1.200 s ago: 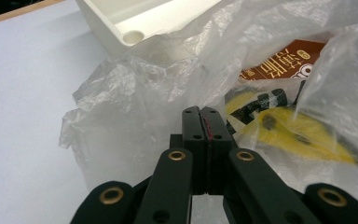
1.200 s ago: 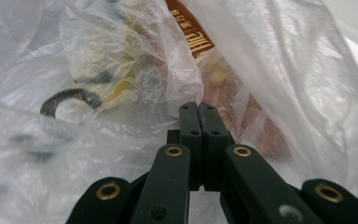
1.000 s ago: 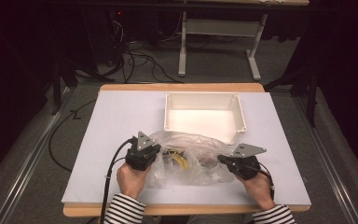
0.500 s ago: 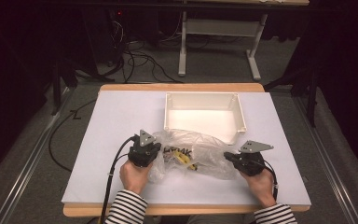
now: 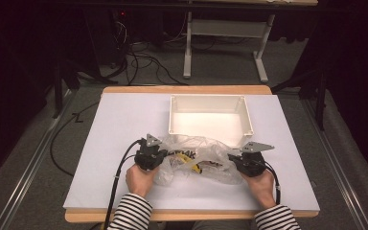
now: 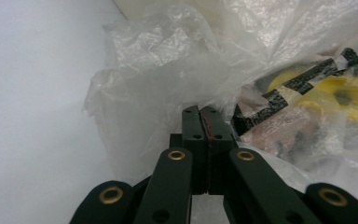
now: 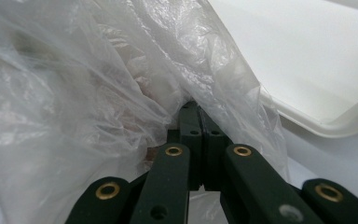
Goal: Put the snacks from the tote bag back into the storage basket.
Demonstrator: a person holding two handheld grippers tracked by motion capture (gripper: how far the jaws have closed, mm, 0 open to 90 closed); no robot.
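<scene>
The clear plastic bag [image 5: 196, 160] lies on the white board just in front of the tray [image 5: 210, 101], its far edge touching or nearly touching the tray's near wall. Inside the bag, something yellow with black-and-white print [image 6: 307, 88] shows through the film.

The left gripper [image 5: 149, 154] has its jaws pressed together on the bag's left edge, a fold of film pinched between them in the left gripper view. The right gripper [image 5: 243, 163] is clamped the same way on the bag's right edge (the film bunches up around its closed tips [image 7: 196, 112] in the right gripper view).

Holding both ends at once likely keeps the limp bag spread and under control, so it can be lifted level toward the tray without the contents sliding to one side.
</scene>
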